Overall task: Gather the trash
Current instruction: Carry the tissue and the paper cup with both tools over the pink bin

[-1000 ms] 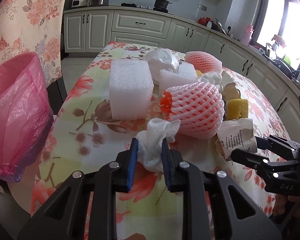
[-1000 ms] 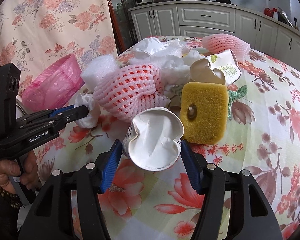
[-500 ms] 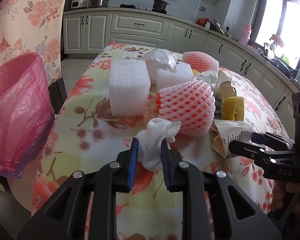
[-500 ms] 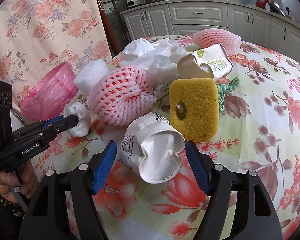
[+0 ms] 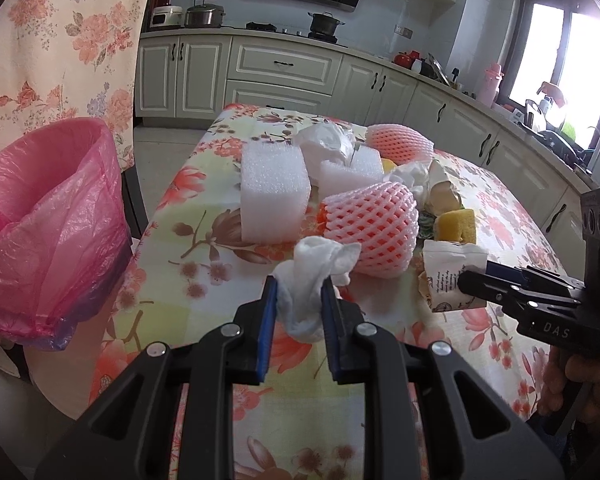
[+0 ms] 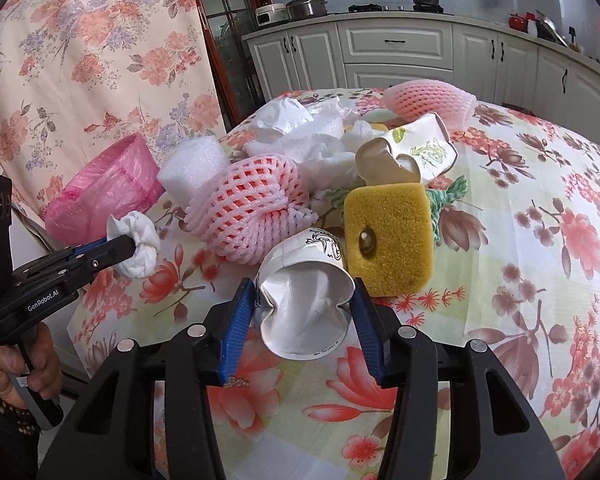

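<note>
My left gripper [image 5: 298,294] is shut on a crumpled white tissue [image 5: 314,276] and holds it above the flowered table; it also shows in the right wrist view [image 6: 136,246]. My right gripper [image 6: 304,312] is shut on a crushed white paper cup [image 6: 306,312], lifted off the table; the cup also shows in the left wrist view [image 5: 450,276]. A bin lined with a pink bag [image 5: 40,220] stands off the table's left edge. More trash lies ahead: a pink foam net [image 5: 374,232], white foam blocks [image 5: 274,192], a yellow sponge [image 6: 388,240].
A second crushed cup [image 6: 416,156], another pink foam net [image 6: 428,100], and crumpled white plastic [image 6: 300,128] lie farther back on the table [image 6: 540,240]. A flowered curtain [image 6: 80,60] hangs at the left. Kitchen cabinets [image 5: 284,76] run along the back.
Both grippers have pulled back and risen with their loads. The right gripper has lifted the cup off the table, away from the sponge. The left still holds the tissue.
</note>
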A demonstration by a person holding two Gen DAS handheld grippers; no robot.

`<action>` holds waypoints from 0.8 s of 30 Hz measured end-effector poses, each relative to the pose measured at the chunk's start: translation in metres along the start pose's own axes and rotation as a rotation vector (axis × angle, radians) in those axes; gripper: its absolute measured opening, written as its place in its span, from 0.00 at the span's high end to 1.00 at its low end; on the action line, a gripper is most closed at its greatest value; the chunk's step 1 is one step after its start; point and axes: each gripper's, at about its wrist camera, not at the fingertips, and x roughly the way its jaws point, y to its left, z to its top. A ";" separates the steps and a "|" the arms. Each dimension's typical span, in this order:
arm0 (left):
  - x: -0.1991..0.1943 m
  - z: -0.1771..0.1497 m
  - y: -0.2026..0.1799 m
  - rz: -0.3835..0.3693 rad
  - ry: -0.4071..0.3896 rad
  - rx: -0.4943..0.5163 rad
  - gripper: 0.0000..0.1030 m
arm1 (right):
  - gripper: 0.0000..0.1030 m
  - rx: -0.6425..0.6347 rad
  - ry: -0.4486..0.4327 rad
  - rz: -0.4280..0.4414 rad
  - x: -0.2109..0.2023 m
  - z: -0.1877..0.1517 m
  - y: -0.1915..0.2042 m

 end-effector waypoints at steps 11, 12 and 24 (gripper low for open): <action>-0.031 0.016 0.006 0.020 -0.076 -0.012 0.80 | 0.55 -0.038 -0.078 -0.007 -0.032 0.016 0.015; -0.036 0.020 0.009 0.027 -0.090 -0.016 0.80 | 0.56 -0.043 -0.089 -0.002 -0.035 0.021 0.017; -0.103 0.077 0.088 0.227 -0.232 -0.071 0.79 | 0.55 -0.160 -0.181 0.102 -0.028 0.102 0.092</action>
